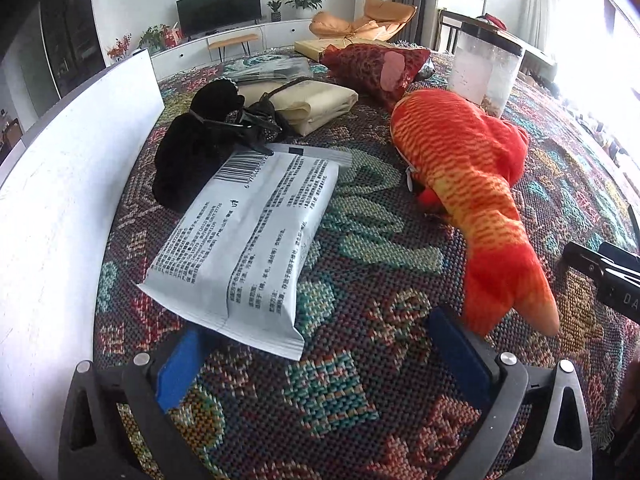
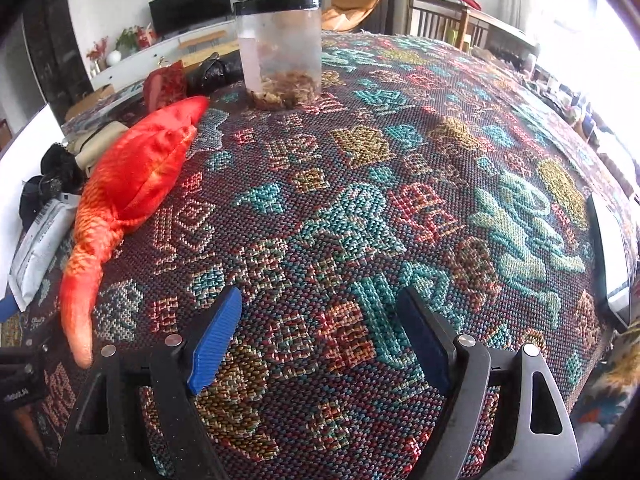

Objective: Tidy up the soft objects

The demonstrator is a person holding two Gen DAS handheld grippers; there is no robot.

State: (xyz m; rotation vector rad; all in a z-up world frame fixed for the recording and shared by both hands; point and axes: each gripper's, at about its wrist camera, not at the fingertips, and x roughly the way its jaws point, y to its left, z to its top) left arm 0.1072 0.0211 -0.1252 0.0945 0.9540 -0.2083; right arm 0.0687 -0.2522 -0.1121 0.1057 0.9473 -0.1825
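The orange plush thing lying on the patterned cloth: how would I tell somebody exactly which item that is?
Start from the woven, many-coloured tablecloth and find the clear plastic jar with the black lid. Just in front of it lies the orange plush toy, long and tapering to a pale tip. Unlike the flat white printed packet and the black fabric bundle beside it, it is bright orange-red with a scale-like pattern.

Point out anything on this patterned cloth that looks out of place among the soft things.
The clear plastic jar with a black lid stands out: it is rigid, upright beyond the orange plush fish, with brownish bits settled at its bottom. Nothing looks spilled or damaged.
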